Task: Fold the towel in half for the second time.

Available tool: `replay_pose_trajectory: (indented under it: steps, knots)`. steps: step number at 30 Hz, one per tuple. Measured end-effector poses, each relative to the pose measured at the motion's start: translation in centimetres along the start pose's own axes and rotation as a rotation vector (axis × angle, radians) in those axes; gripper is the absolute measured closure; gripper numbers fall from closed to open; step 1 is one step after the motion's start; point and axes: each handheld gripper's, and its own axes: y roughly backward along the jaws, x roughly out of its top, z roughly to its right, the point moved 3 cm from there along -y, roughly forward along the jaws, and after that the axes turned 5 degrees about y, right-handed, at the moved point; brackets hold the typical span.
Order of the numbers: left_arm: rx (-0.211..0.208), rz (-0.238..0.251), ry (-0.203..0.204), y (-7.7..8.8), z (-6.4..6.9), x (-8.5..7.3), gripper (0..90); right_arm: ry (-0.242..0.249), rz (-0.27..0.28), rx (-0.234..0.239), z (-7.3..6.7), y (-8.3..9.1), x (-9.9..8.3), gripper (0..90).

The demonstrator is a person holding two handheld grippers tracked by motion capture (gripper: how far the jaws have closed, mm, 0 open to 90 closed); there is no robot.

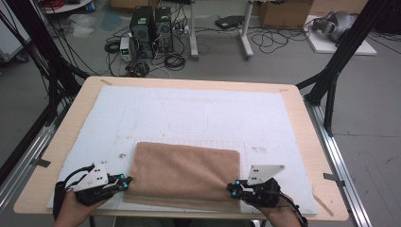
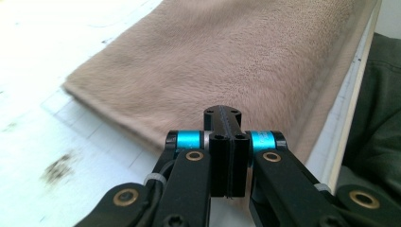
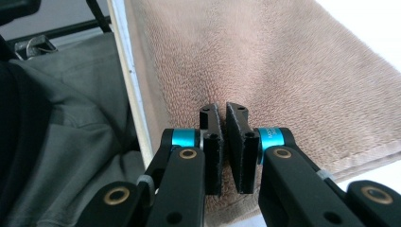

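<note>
A tan terry towel (image 1: 185, 174) lies folded flat on the white mat, and its near edge runs along the table's front. My left gripper (image 1: 126, 181) sits at the towel's near left corner. In the left gripper view its jaws are pressed flat together over the towel (image 2: 227, 56), and no cloth shows between them. My right gripper (image 1: 232, 187) is at the near right corner. Its pads (image 3: 211, 142) stand a sliver apart at the tips over the towel (image 3: 283, 71), and the pile creases toward them as if pinched.
The white mat (image 1: 198, 109) covers most of the wooden table (image 1: 302, 142). A person's grey trousers (image 3: 71, 142) are just past the near edge. Black frame posts (image 1: 340, 56) stand at both sides. Computers and cables (image 1: 151, 33) crowd the floor behind.
</note>
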Motion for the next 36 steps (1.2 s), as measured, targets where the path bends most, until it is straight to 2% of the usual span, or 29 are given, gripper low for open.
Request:
replay_pose_trajectory:
  steps: [2, 4, 5, 10, 14, 15, 17, 20, 22, 24, 28, 31, 34, 36]
  knots:
    - [-0.009, 0.005, 0.018, 0.4, 0.0, -0.4, 89.8, -0.005, 0.004, 0.013, -0.1, 0.2, -0.1, 84.7]
    - [-0.032, 0.007, 0.022, 0.3, 0.2, -0.6, 89.6, -0.005, -0.029, 0.018, -0.1, -0.2, -0.4, 78.7]
    - [-0.035, 0.005, 0.02, 0.1, 0.3, -0.6, 87.0, -0.006, -0.028, 0.013, -0.1, -0.4, -0.4, 73.8]
    - [-0.035, -0.001, 0.044, -1.6, 0.2, -0.1, 71.3, -0.01, -0.005, 0.02, -0.1, -1.1, 0.1, 68.5]
    - [-0.08, -0.055, 0.061, -3.1, -0.1, -0.4, 64.4, -0.035, -0.039, 0.047, -0.2, -2.3, -0.7, 66.8]
    - [-0.086, -0.069, 0.056, -3.4, 0.0, -0.6, 64.5, -0.036, -0.05, 0.053, -0.2, -2.6, -1.1, 67.0]
    - [-0.078, -0.065, 0.035, -3.5, 0.2, -0.8, 68.1, -0.045, -0.065, 0.059, -0.2, -3.4, -1.8, 70.1]
    - [-0.064, -0.064, -0.002, -3.6, 0.5, -0.8, 82.3, -0.042, -0.058, 0.063, -0.5, -3.8, -2.1, 81.9]
    - [-0.054, -0.066, -0.013, -3.5, 0.6, -0.6, 87.5, -0.027, -0.065, 0.068, -0.6, -3.7, -1.9, 85.7]
    - [-0.045, -0.052, -0.015, -3.1, 0.6, -0.3, 88.3, -0.01, -0.052, 0.063, -0.6, -3.3, -1.4, 86.6]
    - [-0.037, 0.006, 0.0, -1.5, 0.4, 0.3, 88.8, -0.016, 0.009, 0.058, -0.4, -1.5, -0.4, 86.8]
    - [-0.027, 0.02, -0.02, -0.5, 0.8, 0.8, 89.9, 0.001, 0.04, 0.054, -0.7, -0.4, 0.5, 86.8]
    - [-0.037, 0.007, -0.023, -0.1, 1.1, 0.5, 89.9, 0.01, 0.038, 0.068, -1.5, -0.1, 0.8, 86.7]
    - [-0.045, -0.003, -0.014, -0.3, 1.2, 0.0, 89.8, 0.013, 0.012, 0.087, -2.0, -0.4, 0.5, 86.8]
